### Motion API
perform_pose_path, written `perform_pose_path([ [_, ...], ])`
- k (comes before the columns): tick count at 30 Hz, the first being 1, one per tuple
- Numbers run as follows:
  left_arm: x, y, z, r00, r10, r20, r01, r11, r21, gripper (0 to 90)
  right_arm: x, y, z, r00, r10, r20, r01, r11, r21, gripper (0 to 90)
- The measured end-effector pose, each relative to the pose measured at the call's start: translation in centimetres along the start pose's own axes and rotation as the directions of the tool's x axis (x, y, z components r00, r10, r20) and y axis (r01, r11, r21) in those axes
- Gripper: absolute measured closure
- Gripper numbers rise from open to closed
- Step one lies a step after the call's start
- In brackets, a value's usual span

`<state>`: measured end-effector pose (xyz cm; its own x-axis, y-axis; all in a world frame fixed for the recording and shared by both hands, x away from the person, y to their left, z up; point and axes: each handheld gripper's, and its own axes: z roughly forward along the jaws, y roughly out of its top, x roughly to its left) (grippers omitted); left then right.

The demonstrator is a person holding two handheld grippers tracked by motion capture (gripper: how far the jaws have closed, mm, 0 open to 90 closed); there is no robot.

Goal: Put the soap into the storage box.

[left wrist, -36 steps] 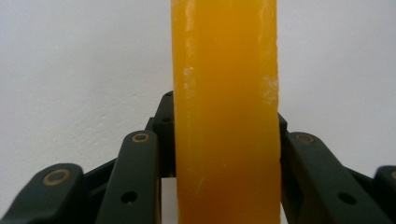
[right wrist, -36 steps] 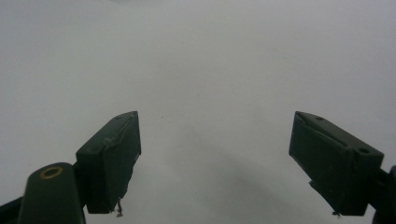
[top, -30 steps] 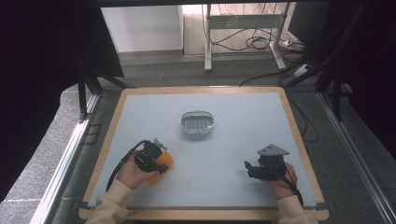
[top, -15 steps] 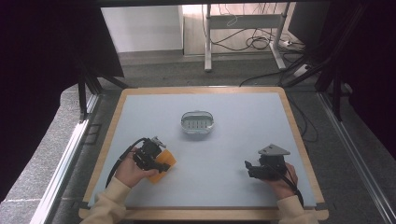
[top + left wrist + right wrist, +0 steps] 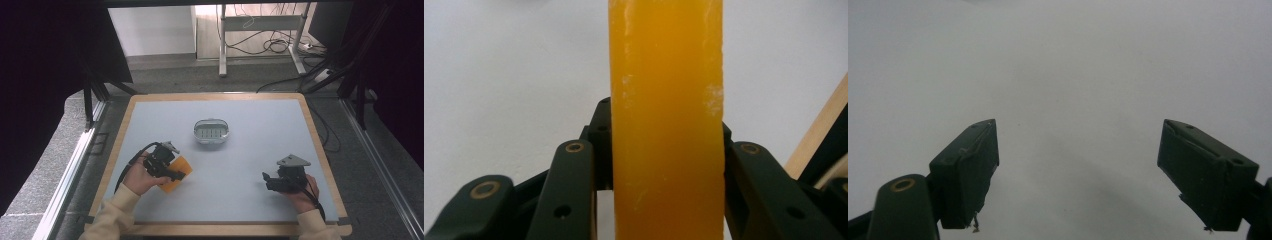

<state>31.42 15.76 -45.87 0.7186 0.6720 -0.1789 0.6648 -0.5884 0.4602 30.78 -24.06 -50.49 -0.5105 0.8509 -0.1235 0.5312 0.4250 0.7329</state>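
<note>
1. The left hand-held gripper (image 5: 176, 175) is clamped on an orange bar (image 5: 176, 174). In the left gripper view its two jaws press the bar (image 5: 667, 120) from either side, and the bar runs up between them and out past the top of the view.
2. In the high view the bar looks like a flat orange block low over the counter (image 5: 250, 130). Whether its far edge touches the surface cannot be told.
3. So the pick-up seems done: the bar is in the grip, not lying free.
4. Ahead of the left hand-held gripper and a little toward the other hand sits a small oval dish (image 5: 211, 131) with a slotted floor, holding nothing. It stands well apart from the bar.
5. Judging by that, the bar is probably soap meant for the dish. If so, the carry and the set-down are both left to do.
6. The right hand-held gripper (image 5: 1093, 175) has its jaws wide apart with only bare counter between them. In the high view it (image 5: 266, 181) rests low at the near side, well away from bar and dish, with no part in the work yet.
</note>
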Motion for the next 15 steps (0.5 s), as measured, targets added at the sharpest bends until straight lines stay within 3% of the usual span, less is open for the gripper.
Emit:
perform_pose_path([
  [15,0.6,1.9,-0.4,0.9992,0.035,-0.018,-0.035,0.9994,-0.002,61.7,0.0,0.0,0.0,1.0,-0.003,0.009,0.003,1.0,-0.007,17.0],
])
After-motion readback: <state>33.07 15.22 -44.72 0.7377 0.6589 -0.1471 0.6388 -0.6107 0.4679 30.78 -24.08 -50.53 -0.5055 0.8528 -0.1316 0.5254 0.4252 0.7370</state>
